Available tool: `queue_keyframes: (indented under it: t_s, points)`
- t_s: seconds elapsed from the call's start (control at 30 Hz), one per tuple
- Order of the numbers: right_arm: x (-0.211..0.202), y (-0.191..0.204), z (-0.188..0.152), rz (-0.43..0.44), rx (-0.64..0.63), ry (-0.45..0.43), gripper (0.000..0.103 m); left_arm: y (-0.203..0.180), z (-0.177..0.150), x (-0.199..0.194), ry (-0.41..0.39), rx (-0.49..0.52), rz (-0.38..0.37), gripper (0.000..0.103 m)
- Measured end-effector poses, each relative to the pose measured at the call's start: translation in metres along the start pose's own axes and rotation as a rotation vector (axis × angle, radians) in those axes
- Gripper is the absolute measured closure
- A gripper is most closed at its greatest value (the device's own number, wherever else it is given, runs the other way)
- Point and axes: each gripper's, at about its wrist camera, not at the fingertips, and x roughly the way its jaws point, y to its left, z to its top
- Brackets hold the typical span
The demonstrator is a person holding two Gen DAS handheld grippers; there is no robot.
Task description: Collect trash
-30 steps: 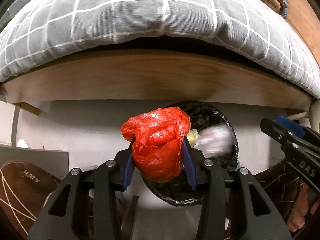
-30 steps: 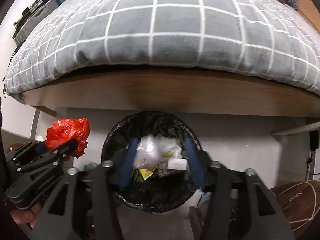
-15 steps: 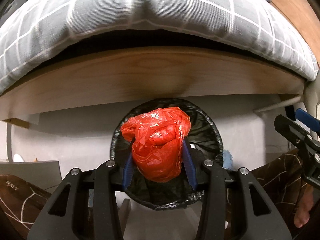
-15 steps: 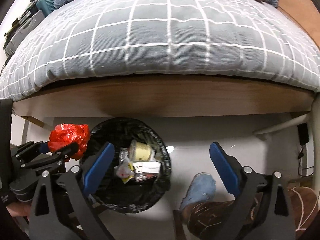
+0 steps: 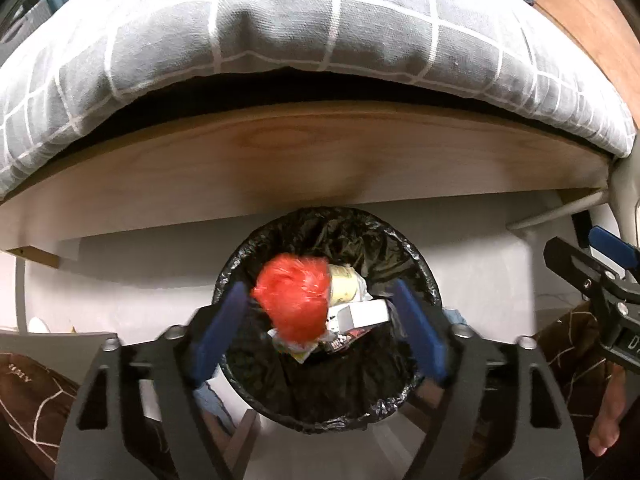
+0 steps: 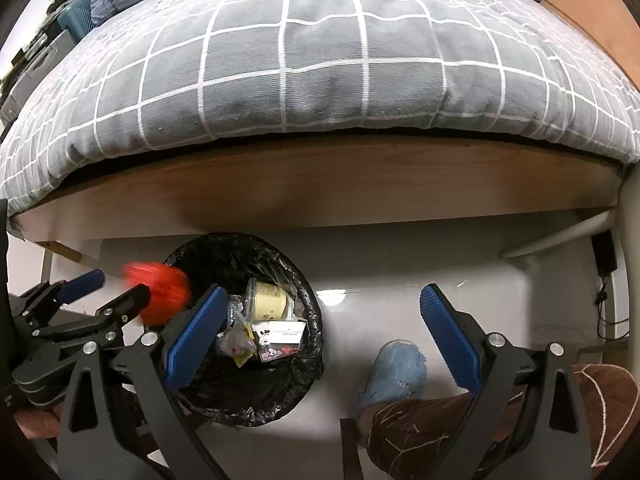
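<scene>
A crumpled red plastic bag (image 5: 294,300) is blurred and loose between the spread jaws of my left gripper (image 5: 320,332), over the black-lined trash bin (image 5: 420,276). The bin holds a pale cup (image 5: 344,282), a white box (image 5: 366,314) and wrappers. In the right wrist view the red bag (image 6: 160,292) hangs at the bin's (image 6: 308,308) left rim, beside the left gripper (image 6: 108,284). My right gripper (image 6: 320,336) is open and empty, to the right of the bin over the floor.
A bed with a grey checked duvet (image 6: 320,60) and a wooden side board (image 6: 320,184) overhangs the bin. A blue slipper (image 6: 394,372) and brown patterned fabric (image 6: 460,428) lie on the pale floor at the right. A black plug (image 6: 606,252) hangs at the far right.
My left gripper has opened and let go of the red bag, which is dropping over the bin. My right gripper opened earlier, dropped its clear bag and has moved to the right of the bin.
</scene>
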Motion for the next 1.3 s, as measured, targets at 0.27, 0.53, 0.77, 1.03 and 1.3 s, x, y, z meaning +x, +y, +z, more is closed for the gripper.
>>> queue_keyframes:
  t_s: [0.27, 0.53, 0.77, 1.03, 1.3]
  points:
    - [-0.014, 0.016, 0.006, -0.010, -0.027, -0.041, 0.010, 0.015, 0.002, -0.040, -0.091, -0.017, 0.042, 0.008]
    - [-0.072, 0.044, 0.016, -0.009, -0.055, -0.157, 0.008, 0.038, 0.007, -0.115, -0.218, -0.069, 0.059, 0.006]
    - [-0.149, 0.061, 0.006, 0.001, -0.066, -0.265, 0.008, 0.048, -0.002, -0.194, -0.322, -0.087, 0.038, 0.006]
    - [-0.231, 0.061, -0.012, 0.008, -0.045, -0.359, 0.008, 0.039, -0.026, -0.264, -0.418, -0.053, 0.015, 0.006]
    - [-0.272, 0.063, -0.031, 0.016, -0.050, -0.401, 0.008, 0.029, -0.044, -0.296, -0.445, -0.036, 0.003, 0.006]
